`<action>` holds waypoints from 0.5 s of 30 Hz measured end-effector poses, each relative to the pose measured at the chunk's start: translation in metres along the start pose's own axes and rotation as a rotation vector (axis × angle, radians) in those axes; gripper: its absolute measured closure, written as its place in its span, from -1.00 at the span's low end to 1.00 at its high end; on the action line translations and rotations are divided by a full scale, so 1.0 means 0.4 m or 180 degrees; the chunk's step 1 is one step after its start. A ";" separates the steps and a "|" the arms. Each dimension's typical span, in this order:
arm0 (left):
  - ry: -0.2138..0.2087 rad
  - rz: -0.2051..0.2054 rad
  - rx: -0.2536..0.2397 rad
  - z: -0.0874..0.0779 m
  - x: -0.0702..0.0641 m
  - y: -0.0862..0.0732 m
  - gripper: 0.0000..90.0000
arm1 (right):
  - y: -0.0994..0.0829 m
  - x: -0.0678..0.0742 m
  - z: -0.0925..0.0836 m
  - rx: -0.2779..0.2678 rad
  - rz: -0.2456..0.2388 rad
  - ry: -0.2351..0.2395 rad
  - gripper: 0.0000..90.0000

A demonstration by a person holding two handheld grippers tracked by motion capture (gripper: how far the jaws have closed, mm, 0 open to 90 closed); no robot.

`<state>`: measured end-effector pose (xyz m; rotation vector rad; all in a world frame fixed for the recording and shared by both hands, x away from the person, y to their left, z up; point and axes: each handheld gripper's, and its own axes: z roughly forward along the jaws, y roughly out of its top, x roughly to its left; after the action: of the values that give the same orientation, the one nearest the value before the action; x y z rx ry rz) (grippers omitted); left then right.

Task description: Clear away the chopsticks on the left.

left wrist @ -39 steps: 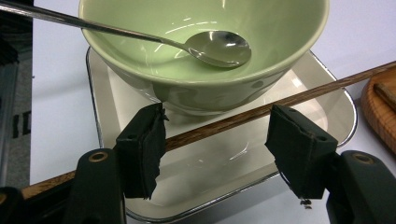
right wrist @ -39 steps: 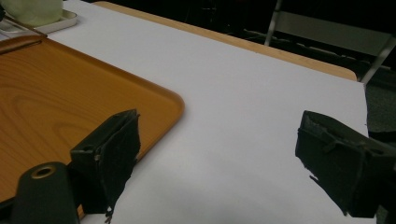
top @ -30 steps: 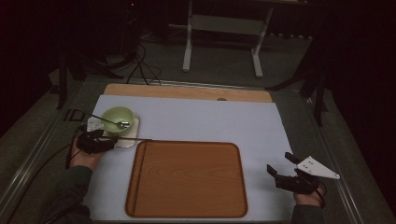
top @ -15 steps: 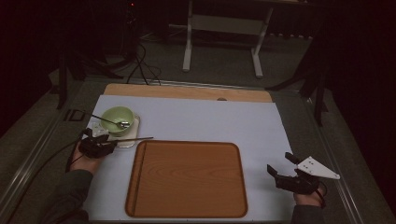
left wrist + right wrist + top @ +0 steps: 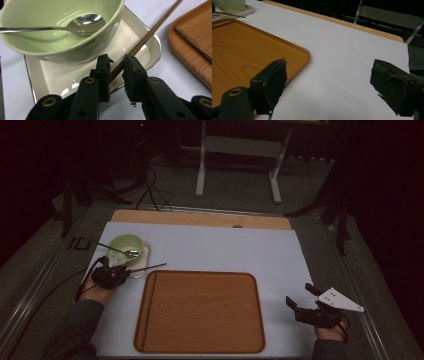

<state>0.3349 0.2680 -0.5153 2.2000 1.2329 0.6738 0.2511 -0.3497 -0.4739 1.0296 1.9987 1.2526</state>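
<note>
A pale green bowl (image 5: pixel 125 245) (image 5: pixel 62 32) with a metal spoon (image 5: pixel 85 21) in it stands on a white square plate (image 5: pixel 62 75) at the table's left. A brown chopstick (image 5: pixel 150 267) (image 5: pixel 147 35) lies across the plate's corner. My left gripper (image 5: pixel 121 268) (image 5: pixel 117 65) straddles its near end. The jaws have just been closing, with the stick between them. A sliver of plate shows beside the left pad, so I see no firm pinch. My right gripper (image 5: pixel 300 296) (image 5: pixel 328 67) rests open over the white mat at the right, holding nothing.
A wooden tray (image 5: pixel 200 312) (image 5: pixel 249 50) lies in the middle of the white mat. A second chopstick (image 5: pixel 192 43) (image 5: pixel 223 23) lies in the tray near its left rim. A table frame and cables stand on the floor beyond the far edge.
The left hand has shifted a little toward me and rightward, and its jaws have narrowed around the chopstick's near end. The right gripper has stayed put.
</note>
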 end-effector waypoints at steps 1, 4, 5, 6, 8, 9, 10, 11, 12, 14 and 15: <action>-0.0015 0.0008 0.0006 0.001 -0.001 0.003 0.71 | 0.000 0.000 0.000 0.0001 -0.0001 0.0002 -0.70; -0.0091 0.0042 0.0036 0.004 -0.004 0.013 0.77 | 0.000 0.000 0.001 0.0003 -0.0006 0.0004 -0.70; -0.0104 0.0051 0.0061 0.004 -0.005 0.017 0.78 | 0.000 0.000 0.001 0.0004 -0.0003 0.0004 -0.70; -0.0131 0.0060 0.0066 0.006 -0.006 0.020 0.80 | 0.000 0.000 0.001 0.0002 -0.0005 0.0004 -0.70; -0.0149 0.0080 0.0109 0.010 -0.008 0.027 0.82 | 0.000 0.000 0.001 0.0003 -0.0005 0.0003 -0.70; -0.0156 0.0082 0.0120 0.012 -0.010 0.030 0.83 | 0.000 0.000 0.001 0.0003 -0.0002 0.0003 -0.70; -0.0159 0.0076 0.0145 0.016 -0.012 0.033 0.84 | 0.000 0.000 0.000 0.0003 0.0000 0.0003 -0.70; -0.0158 0.0077 0.0160 0.019 -0.015 0.035 0.84 | 0.000 0.000 0.000 0.0002 0.0000 0.0002 -0.70; -0.0168 0.0079 0.0186 0.023 -0.015 0.036 0.83 | 0.000 0.000 0.000 0.0000 0.0000 0.0001 -0.70; -0.0172 0.0034 0.0218 0.031 -0.017 0.037 0.82 | 0.000 -0.001 -0.001 -0.0001 0.0003 -0.0003 -0.70; -0.0180 0.0006 0.0227 0.033 -0.017 0.037 0.82 | 0.000 -0.001 -0.001 -0.0003 0.0006 -0.0003 -0.70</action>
<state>0.3495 0.2529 -0.5166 2.2625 1.2441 0.5724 0.2509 -0.3502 -0.4736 1.0316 1.9968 1.2536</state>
